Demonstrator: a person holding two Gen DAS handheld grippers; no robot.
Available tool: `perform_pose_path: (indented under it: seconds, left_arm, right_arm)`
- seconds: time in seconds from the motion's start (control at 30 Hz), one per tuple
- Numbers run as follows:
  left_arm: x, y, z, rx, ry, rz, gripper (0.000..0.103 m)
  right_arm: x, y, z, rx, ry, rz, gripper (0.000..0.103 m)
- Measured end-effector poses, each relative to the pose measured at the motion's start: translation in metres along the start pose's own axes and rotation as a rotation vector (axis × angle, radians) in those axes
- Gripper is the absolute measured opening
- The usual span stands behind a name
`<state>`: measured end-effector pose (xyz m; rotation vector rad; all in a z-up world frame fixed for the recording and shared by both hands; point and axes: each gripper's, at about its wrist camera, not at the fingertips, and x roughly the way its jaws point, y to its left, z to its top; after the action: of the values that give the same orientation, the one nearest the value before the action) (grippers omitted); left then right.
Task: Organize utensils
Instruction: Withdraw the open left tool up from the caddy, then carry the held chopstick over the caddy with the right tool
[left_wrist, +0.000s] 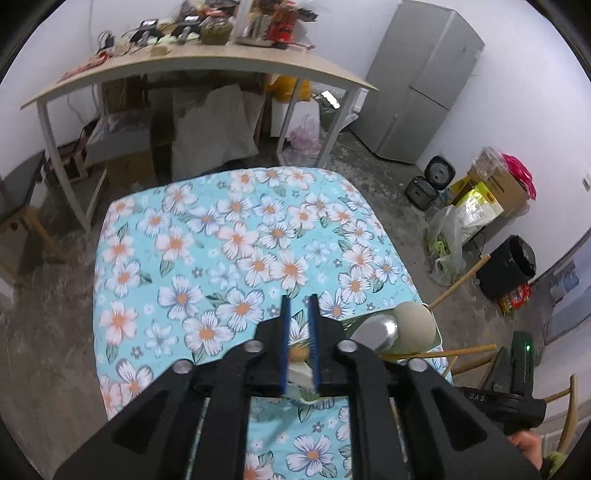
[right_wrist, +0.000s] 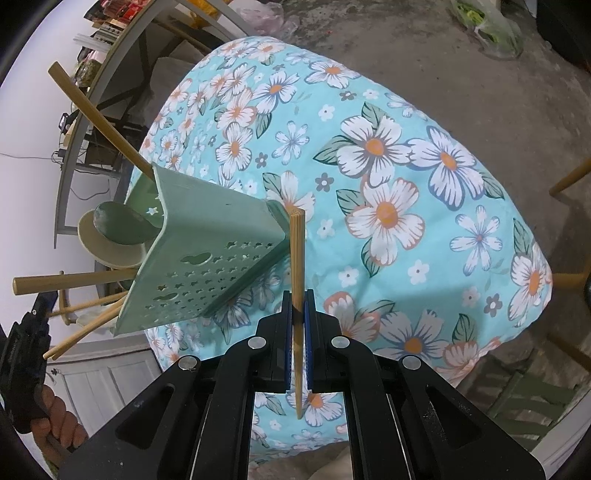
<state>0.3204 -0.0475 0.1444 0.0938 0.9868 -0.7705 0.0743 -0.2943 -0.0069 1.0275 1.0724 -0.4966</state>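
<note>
One floral tablecloth (left_wrist: 229, 236), fridge (left_wrist: 421, 81) behind; right gripper (right_wrist: 298, 306) clamps chopstick (right_wrist: 296, 258); left gripper (left_wrist: 299, 314) seemingly apart.

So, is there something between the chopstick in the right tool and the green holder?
Nothing visible blocks it. The chopstick, clamped in the right tool, stands just beside the green holder, whose opening already holds spoons and other chopsticks.
</note>
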Motion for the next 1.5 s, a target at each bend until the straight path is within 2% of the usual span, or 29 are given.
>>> perform_pose_path:
  seconds: [0.03, 0.07, 0.33, 0.63, 0.9, 1.0, 1.13, 1.33, 1.5]
  left_arm:
    - [-0.001, 0.002, 0.0, -0.008, -0.003, 0.003, 0.024]
    - [-0.004, 0.004, 0.001, -0.02, -0.017, 0.009, 0.028]
    - [-0.019, 0.01, 0.005, -0.048, -0.066, 0.058, 0.029]
    - [-0.025, 0.039, -0.009, -0.184, -0.061, 0.176, 0.029]
    - [-0.024, 0.063, -0.042, -0.254, 0.021, 0.287, 0.029]
    - [-0.027, 0.066, -0.057, -0.254, 0.051, 0.313, 0.029]
    - [-0.024, 0.064, -0.077, -0.234, 0.104, 0.345, 0.034]
    - [-0.01, 0.043, -0.11, -0.179, 0.201, 0.338, 0.04]
    - [0.002, 0.018, -0.125, -0.159, 0.247, 0.3, 0.045]
  right_arm:
    - [0.0, 0.0, 0.0, 0.001, 0.0, -0.001, 0.004]
    - [0.0, 0.001, -0.001, 0.002, -0.001, -0.001, 0.004]
    - [-0.011, -0.002, 0.001, -0.005, -0.027, 0.002, 0.004]
    - [-0.055, 0.004, 0.014, -0.055, -0.115, 0.013, 0.004]
    - [-0.12, 0.03, 0.035, -0.152, -0.276, 0.03, 0.004]
    - [-0.154, 0.049, 0.045, -0.203, -0.376, 0.045, 0.004]
    - [-0.178, 0.073, 0.057, -0.278, -0.48, 0.044, 0.004]
    - [-0.179, 0.102, 0.063, -0.378, -0.564, 0.056, 0.004]
    - [-0.158, 0.121, 0.062, -0.453, -0.563, 0.078, 0.004]
